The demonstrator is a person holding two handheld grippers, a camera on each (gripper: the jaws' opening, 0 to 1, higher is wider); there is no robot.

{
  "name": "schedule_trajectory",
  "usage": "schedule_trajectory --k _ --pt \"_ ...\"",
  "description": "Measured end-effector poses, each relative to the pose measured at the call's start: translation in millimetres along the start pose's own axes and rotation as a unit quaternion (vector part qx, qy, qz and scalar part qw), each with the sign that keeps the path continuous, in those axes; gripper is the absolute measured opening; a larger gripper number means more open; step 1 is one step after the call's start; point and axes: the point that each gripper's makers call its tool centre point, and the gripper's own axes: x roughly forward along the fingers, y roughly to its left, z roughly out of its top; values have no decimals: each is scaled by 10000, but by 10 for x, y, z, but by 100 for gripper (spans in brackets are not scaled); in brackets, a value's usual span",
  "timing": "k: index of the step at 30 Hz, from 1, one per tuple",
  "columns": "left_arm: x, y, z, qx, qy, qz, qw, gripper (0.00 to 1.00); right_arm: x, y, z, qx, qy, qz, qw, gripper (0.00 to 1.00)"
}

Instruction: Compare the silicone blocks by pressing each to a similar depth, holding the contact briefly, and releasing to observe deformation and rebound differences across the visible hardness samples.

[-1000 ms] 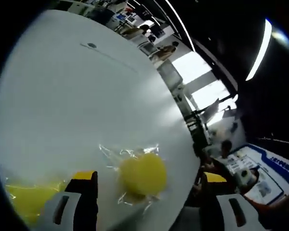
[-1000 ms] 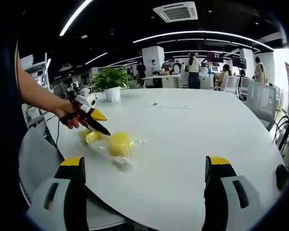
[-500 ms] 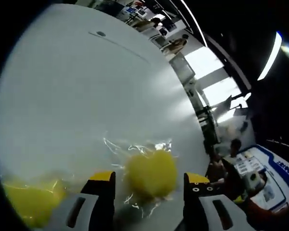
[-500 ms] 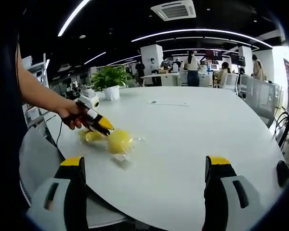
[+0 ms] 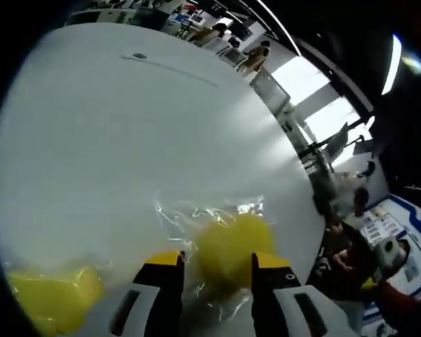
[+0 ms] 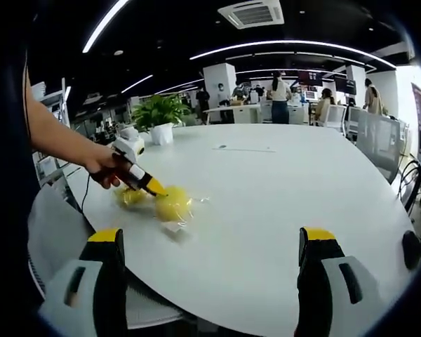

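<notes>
A round yellow silicone block (image 5: pixel 231 242) in crinkled clear wrap lies on the white table (image 5: pixel 126 140). My left gripper (image 5: pixel 216 261) is shut on it, its yellow-tipped jaws pressing in on both sides. A second yellow block (image 5: pixel 49 298) lies beside it at the lower left. From the right gripper view, a person's hand holds the left gripper (image 6: pixel 144 184) with its tip at the round block (image 6: pixel 172 203), and the other block (image 6: pixel 130 196) sits just behind. My right gripper (image 6: pixel 211 235) stands wide open over the table's near edge, holding nothing.
A potted plant (image 6: pixel 158 116) stands at the table's far left edge. A small dark mark (image 6: pixel 221 147) is on the far tabletop. Office chairs (image 6: pixel 379 144) line the right side, and a grey chair (image 6: pixel 56 232) sits near left. People stand at distant desks.
The left jaws have narrowed from wide open to pressing on the round block, and that gripper has moved closer to it. The right gripper has stayed open and still.
</notes>
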Motion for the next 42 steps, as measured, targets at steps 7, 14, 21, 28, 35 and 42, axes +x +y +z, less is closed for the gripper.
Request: schedule_trajectory --k 7,14,21,28,35,42 --pt "48 -41 -45 -40 108 -23 9999 22 -19 16 -36 30 62 -4 10000 97" --pt "43 -55 -52 105 192 -69 9997 6 -64 -10 -44 46 77 -68 9999 97" --pt "43 -78 -51 207 164 -67 9996 1 -55 14 -30 36 73 -70 9999 97" --pt "40 -120 -36 281 104 -136 9995 0 -61 28 -36 47 90 -81 9999 97" --pt "10 -200 2 775 -109 -300 9965 0 -54 38 -46 49 115 -55 9999 97" --pt "-34 -268 16 1032 -228 -420 9935 0 -37 41 -17 28 114 -8 9999 97"
